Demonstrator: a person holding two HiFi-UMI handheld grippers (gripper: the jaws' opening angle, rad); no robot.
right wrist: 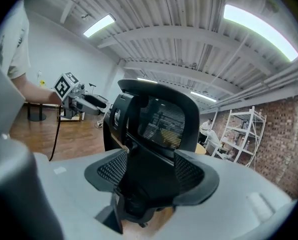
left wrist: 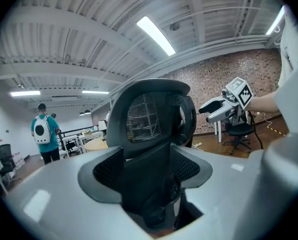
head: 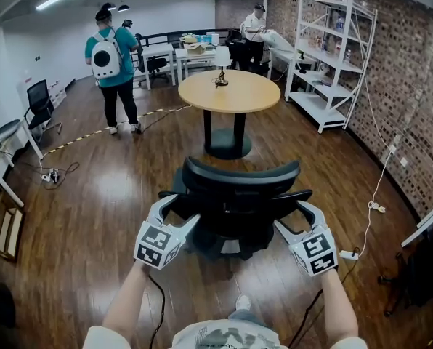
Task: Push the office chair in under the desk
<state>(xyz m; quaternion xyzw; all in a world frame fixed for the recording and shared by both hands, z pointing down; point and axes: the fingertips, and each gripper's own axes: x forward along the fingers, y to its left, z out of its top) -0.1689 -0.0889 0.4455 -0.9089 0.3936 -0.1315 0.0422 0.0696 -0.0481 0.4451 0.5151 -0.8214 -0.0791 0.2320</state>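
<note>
Black office chair [head: 240, 179]; base mostly hidden; left gripper [head: 181, 211], right gripper [head: 293, 215] spread

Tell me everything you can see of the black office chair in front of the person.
The office chair is black, with a curved headrest above a mesh back in what looks like a plastic frame. It stands upright on the wooden floor, its back toward the person, facing the round table but apart from it. The left gripper and right gripper flank its back, jaws apart around the frame's edges; the pads do not appear to press it.
</note>
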